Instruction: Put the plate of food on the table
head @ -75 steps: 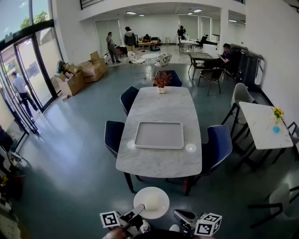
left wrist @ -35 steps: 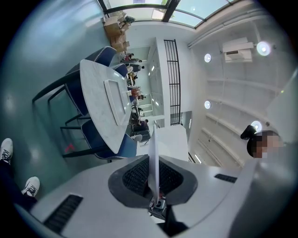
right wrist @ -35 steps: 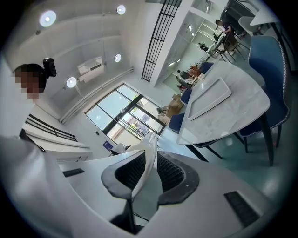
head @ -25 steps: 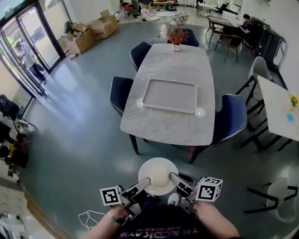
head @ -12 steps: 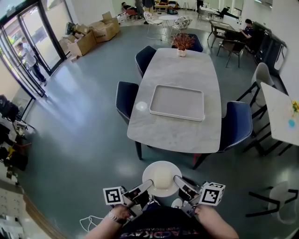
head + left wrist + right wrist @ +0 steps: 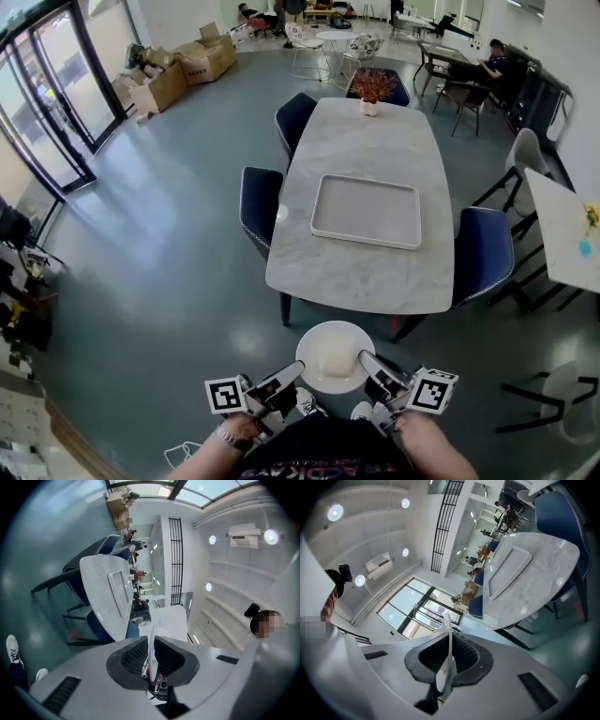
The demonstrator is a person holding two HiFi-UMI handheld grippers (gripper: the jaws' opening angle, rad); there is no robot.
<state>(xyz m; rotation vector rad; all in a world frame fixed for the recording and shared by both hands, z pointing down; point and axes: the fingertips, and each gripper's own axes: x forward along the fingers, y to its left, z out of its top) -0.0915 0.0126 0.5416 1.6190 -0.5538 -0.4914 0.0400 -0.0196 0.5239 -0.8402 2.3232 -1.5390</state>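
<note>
A: How far along are we?

B: We hold the plate (image 6: 323,333) in the air, left gripper (image 6: 289,372) and right gripper (image 6: 367,361) each clamped on its rim, near the table's (image 6: 356,277) near end. Setting it down is left.

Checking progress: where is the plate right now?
Head view, bottom centre: the plate is clamped at its rim by the left hand-held gripper and right hand-held gripper, short of the table.

an open office lounge: marble dining table (image 6: 367,202), blue chairs (image 6: 484,253), glass doors (image 6: 47,103), stacked cardboard boxes (image 6: 178,70).
</note>
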